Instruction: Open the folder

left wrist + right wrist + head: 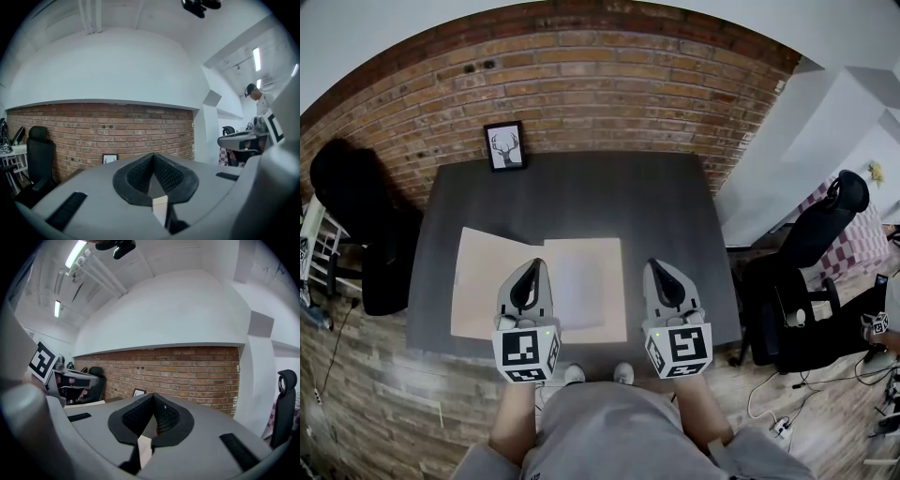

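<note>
Folder (486,281) lying spread open on the table (581,192); both grippers hovering empty near its front edge.

The left gripper (532,272) is hanging over the folder's near middle, its jaws pressing flat together with nothing between them. The right gripper (661,277) is hanging just beside the folder's right edge, jaws likewise pressing together on nothing. A white sheet (581,281) is lying on the folder's right half. A framed deer picture (505,145) is standing at the table's far edge against the brick wall (581,75).
</note>
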Demonstrator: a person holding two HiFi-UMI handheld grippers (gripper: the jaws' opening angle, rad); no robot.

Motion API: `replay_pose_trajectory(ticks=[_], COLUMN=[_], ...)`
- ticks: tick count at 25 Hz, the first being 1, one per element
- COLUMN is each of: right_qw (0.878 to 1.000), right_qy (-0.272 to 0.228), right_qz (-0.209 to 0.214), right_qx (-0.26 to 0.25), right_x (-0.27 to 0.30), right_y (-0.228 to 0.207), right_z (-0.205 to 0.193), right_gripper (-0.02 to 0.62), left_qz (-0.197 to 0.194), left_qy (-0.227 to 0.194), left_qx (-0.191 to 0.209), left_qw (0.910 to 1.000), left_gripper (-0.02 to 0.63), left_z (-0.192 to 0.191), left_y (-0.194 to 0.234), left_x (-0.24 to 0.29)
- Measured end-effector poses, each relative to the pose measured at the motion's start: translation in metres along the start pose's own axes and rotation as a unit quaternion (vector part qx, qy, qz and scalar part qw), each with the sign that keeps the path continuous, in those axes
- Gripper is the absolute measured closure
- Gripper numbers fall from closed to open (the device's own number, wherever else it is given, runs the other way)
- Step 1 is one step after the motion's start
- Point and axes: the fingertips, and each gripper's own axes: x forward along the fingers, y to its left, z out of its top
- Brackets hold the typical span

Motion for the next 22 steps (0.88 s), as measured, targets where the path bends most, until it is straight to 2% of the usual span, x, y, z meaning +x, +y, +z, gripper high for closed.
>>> replay_pose_trajectory(ticks=[10, 22], right_qw=[1.0, 1.0], right_qy=[-0.013, -0.004], right_qz=[-0.005, -0.002], right_qx=[0.0, -0.003], right_x=[0.0007, 0.0057], right_y=[-0.0026, -0.0017], right_z=[0.0101, 0.0041], right_gripper=[0.595, 0.596], left_qz=[0.003, 0.01], left_qy=[-0.005, -0.005], left_qx=[-0.003, -0.006], left_qw=[1.0, 0.9999], left_gripper=[0.606, 0.606], left_z=[0.0046, 0.0039], left_y=[0.0005, 0.0028], left_x=[0.0013, 0.0041])
